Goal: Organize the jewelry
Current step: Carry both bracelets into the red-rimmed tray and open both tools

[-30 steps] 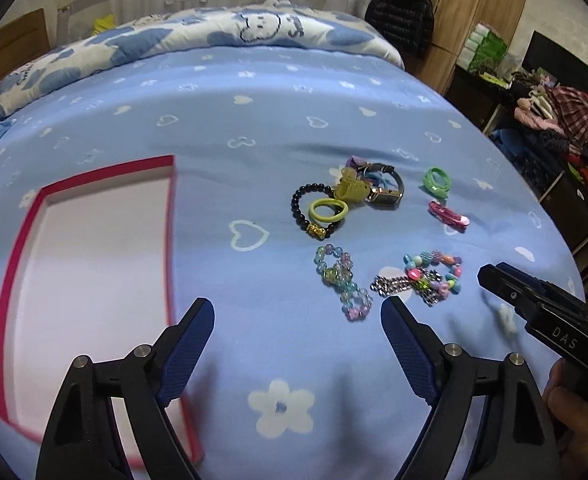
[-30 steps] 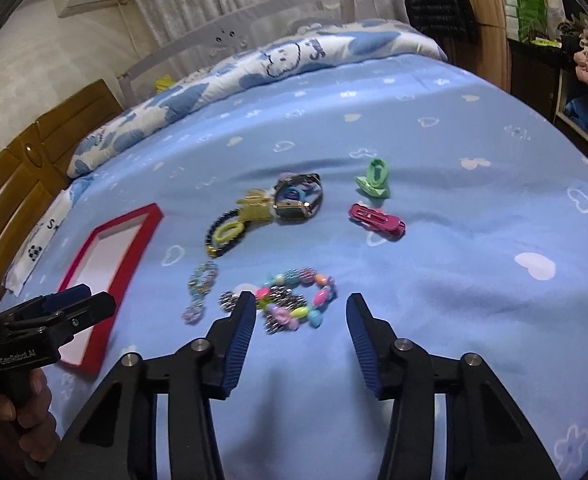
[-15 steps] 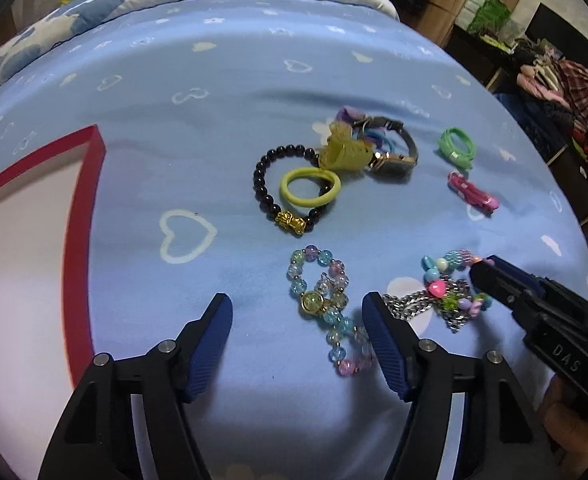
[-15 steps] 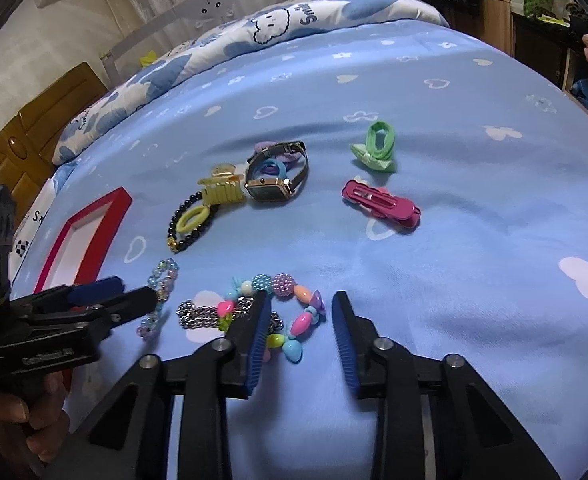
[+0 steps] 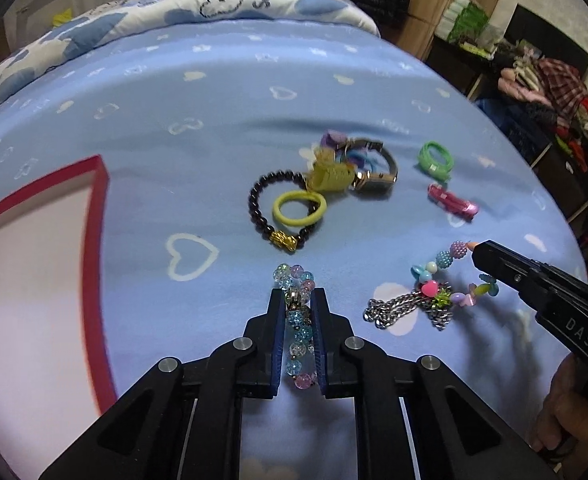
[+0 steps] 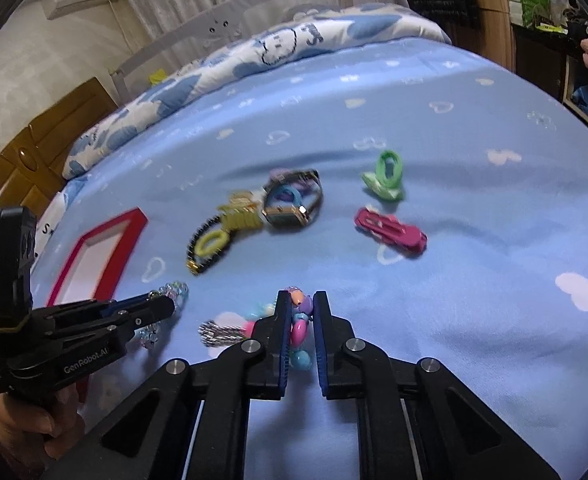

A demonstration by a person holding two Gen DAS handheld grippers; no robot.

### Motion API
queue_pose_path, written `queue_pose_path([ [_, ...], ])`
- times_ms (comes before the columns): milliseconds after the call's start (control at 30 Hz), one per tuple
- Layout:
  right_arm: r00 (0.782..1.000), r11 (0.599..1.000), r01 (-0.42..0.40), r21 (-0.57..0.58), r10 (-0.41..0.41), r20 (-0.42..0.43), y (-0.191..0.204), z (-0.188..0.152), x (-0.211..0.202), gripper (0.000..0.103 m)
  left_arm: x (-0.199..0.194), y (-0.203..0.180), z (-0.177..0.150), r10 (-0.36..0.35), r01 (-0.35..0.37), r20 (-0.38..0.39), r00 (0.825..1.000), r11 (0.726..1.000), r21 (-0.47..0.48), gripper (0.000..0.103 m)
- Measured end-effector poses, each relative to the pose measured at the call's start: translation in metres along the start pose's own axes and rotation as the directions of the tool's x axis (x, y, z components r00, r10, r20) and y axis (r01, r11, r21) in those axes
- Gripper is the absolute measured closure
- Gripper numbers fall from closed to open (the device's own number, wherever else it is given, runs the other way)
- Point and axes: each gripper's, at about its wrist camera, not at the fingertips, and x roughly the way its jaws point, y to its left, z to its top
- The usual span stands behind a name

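Note:
My left gripper [image 5: 297, 298] is shut on a pastel glass-bead bracelet [image 5: 297, 322] lying on the blue bedsheet; it also shows in the right wrist view [image 6: 162, 306]. My right gripper [image 6: 299, 300] is shut on a multicolour bead bracelet [image 6: 297, 330] with a silver chain [image 5: 398, 308]; its tip [image 5: 480, 254] shows in the left wrist view. Farther away lie a black bead bracelet [image 5: 260, 216], a yellow hair tie [image 5: 300, 208], a yellow claw clip [image 5: 330, 176], a watch [image 5: 374, 178], a green hair tie [image 5: 436, 160] and a pink hair clip [image 5: 452, 204].
A red-rimmed white tray [image 5: 98, 240] lies on the bed to the left, also in the right wrist view [image 6: 106, 240]. A patterned quilt [image 5: 174, 12] is at the bed's far end. Wooden cabinets and cluttered clothes [image 5: 550, 84] stand beyond the bed's right edge.
Both grippers moved down and forward onto the bed and closed: the left on the pastel bead bracelet, the right on the multicolour bead bracelet.

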Motion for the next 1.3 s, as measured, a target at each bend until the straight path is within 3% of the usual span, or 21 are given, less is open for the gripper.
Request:
queue_pose_path([
  [333, 0.997, 0.998, -0.061, -0.035, 0.063, 0.045, 0.036, 0.010, -0.021, 0.093, -0.088, 0.033, -0.025, -0.025, 0.036, 0.121, 0.992, 0.996, -0.082, 0.092],
  [667, 0.984, 0.978, -0.175, -0.116, 0.179, 0.023, 0.100, 0.012, -0.015, 0.093, -0.141, 0.083, -0.055, 0.039, -0.007, 0.175, 0.984, 0.983, -0.181, 0.092],
  [1033, 0.953, 0.932, -0.302, -0.202, 0.301, -0.035, 0.187, 0.021, 0.023, 0.093, -0.159, 0.146, -0.056, 0.139, -0.082, 0.165, 0.976, 0.946, -0.313, 0.092],
  [1300, 0.931, 0.899, -0.366, -0.240, 0.356, -0.084, 0.244, 0.034, 0.064, 0.093, -0.135, 0.173, -0.035, 0.183, -0.126, 0.136, 0.974, 0.928, -0.352, 0.092],
])
